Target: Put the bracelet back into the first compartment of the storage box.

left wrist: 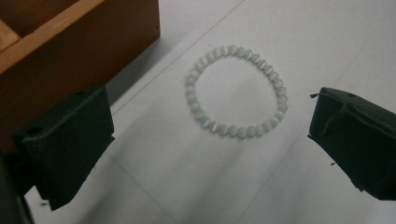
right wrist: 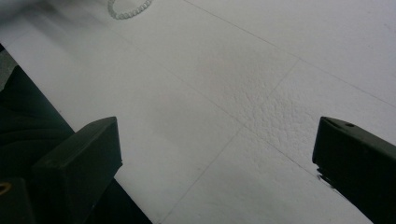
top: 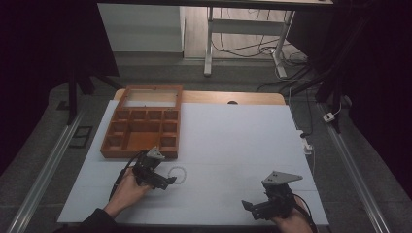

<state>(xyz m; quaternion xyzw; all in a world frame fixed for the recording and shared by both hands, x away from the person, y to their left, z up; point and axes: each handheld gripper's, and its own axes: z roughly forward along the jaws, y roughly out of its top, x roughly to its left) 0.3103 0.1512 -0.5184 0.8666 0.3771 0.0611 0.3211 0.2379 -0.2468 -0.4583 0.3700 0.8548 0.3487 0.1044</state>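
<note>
We see a white-covered counter (top: pixel 233 145) carrying a wooden compartment tray (top: pixel 143 128) at far left and a bead bracelet (top: pixel 178 175) just nearer.

In the right gripper view the bead bracelet (right wrist: pixel 129 9), far ahead of the jaws and to their left, is cut by the top edge and blurred. In the left gripper view the wooden tray (left wrist: pixel 70 51) beyond the left jaw runs off the frame, so its compartments stay mostly hidden. From above, the bracelet's beads are probably too small to tell apart.
</note>
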